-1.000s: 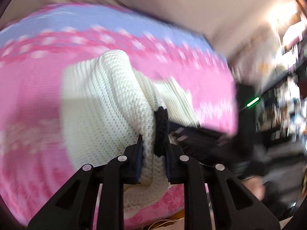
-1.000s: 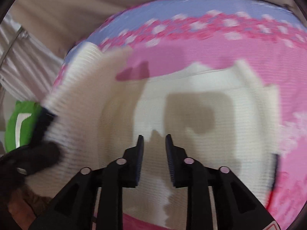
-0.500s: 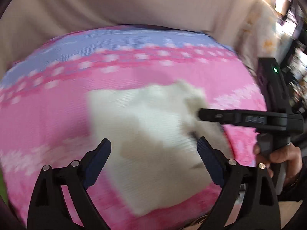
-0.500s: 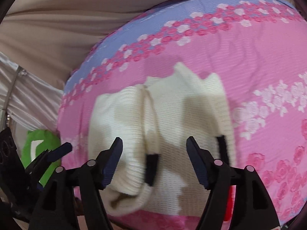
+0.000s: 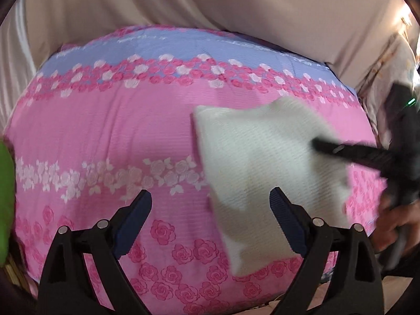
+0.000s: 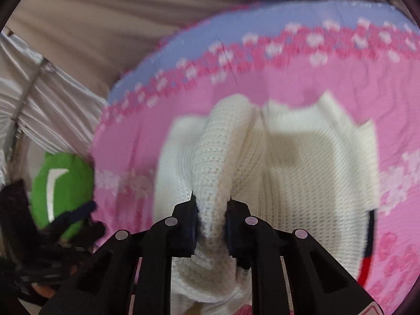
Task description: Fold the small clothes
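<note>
A small cream knit sweater (image 5: 262, 173) lies folded on a pink and lavender floral bedspread (image 5: 105, 136). My left gripper (image 5: 210, 210) is open and empty, above the bedspread just left of the sweater. My right gripper (image 6: 211, 223) is shut on a raised fold of the sweater (image 6: 302, 173). It also shows in the left wrist view (image 5: 349, 155) at the sweater's right edge. A dark and red trim (image 6: 368, 257) shows at the sweater's right hem.
A beige curtain (image 5: 210, 2) hangs behind the bed. A green object (image 6: 61, 181) sits off the bed's left edge. My left gripper shows blurred in the right wrist view (image 6: 76, 215), low on the left. Cluttered shelves (image 5: 407, 47) are at the far right.
My left gripper let go of the sweater, opened and drew back to the left. My right gripper opened, then closed on a fold of the sweater.
</note>
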### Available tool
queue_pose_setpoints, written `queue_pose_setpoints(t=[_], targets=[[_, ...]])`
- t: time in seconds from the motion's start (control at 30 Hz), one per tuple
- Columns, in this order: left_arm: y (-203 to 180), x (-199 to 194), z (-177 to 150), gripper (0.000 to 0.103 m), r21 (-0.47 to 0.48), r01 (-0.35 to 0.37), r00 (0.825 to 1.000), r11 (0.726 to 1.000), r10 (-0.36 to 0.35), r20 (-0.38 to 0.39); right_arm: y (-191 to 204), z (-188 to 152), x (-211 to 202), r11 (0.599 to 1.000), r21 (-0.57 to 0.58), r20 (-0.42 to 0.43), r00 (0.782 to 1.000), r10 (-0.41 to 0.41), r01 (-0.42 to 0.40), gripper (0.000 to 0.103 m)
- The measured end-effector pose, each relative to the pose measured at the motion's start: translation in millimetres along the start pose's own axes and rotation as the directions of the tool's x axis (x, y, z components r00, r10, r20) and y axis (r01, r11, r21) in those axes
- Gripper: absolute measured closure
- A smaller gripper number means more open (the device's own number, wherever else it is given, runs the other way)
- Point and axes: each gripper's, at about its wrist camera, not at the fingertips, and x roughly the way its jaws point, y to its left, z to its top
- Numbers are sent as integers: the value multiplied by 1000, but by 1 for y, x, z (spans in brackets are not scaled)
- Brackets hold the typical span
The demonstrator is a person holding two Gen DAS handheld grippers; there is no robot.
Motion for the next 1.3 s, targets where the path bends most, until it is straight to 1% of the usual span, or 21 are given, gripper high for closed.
queue_pose_setpoints(t=[0.07,0.13,0.2,0.27,0.33,0.37,0.43,0.5,0.57,0.67,0.73,0.77,0.83,0.9,0.93,1.0,1.07,1.13,1.17,1.2,1.3], targets=[[-6,0,0,13,27,3,1000,1000,-3,4,-12,2,-32,1000,13,53,998,-22,21,88],[-17,8,0,13,61,5,1000,998,-4,-14,-40,-4,-46,993,34,70,991,-112,110,88],[-26,19,0,13,97,4,999,995,1,-50,-76,-13,-33,978,88,24,981,-193,190,88],[-33,27,0,13,118,4,997,993,5,-74,-122,-29,-1,955,153,-59,967,-247,253,86],[-38,33,2,13,127,-10,996,992,22,-90,-138,-35,-3,962,238,-1,990,-140,136,84],[-40,34,2,13,127,-13,996,992,25,-88,-135,-33,-12,956,270,2,993,-121,116,78],[-42,35,4,13,124,-12,996,992,23,-88,-120,-33,-34,957,262,48,989,-141,124,73],[-44,38,4,13,130,-11,995,992,24,-98,-101,-40,-52,970,202,52,988,-148,135,63],[-47,39,3,13,144,-9,994,990,24,-103,-91,-58,-64,975,169,29,988,-154,147,49],[-52,42,3,13,150,-4,994,989,20,-111,-94,-94,-61,973,174,-51,988,-148,155,46],[-56,47,2,13,153,6,992,988,13,-126,-99,-111,-52,972,208,-84,992,-92,108,46],[-58,49,1,13,154,7,991,988,14,-132,-99,-117,-42,973,210,-101,992,-82,102,57],[-64,53,0,13,168,1,990,986,23,-141,-92,-115,-35,973,171,-83,986,-146,158,91],[-70,52,-1,13,190,5,990,982,21,-137,-89,-108,-59,974,207,26,994,-103,95,92],[-72,53,-2,13,195,7,990,981,21,-137,-86,-105,-77,973,211,80,991,-109,90,93],[-76,58,-4,13,205,7,989,979,24,-148,-89,-107,-97,969,206,111,980,-164,138,93],[-78,64,-7,13,214,-3,986,977,38,-161,-109,-117,-89,959,232,59,981,-183,165,93],[-79,69,-8,13,218,-18,984,976,56,-167,-137,-131,-56,944,236,-61,972,-225,233,92],[-78,68,-8,13,219,-44,984,975,81,-161,-146,-137,-38,942,238,-116,970,-215,237,91],[-76,66,-8,13,215,-59,984,975,93,-151,-147,-136,-36,941,252,-107,973,-205,226,91],[-58,53,-4,13,151,-93,989,984,109,-103,-133,-121,-63,931,277,-38,971,-237,239,78]])
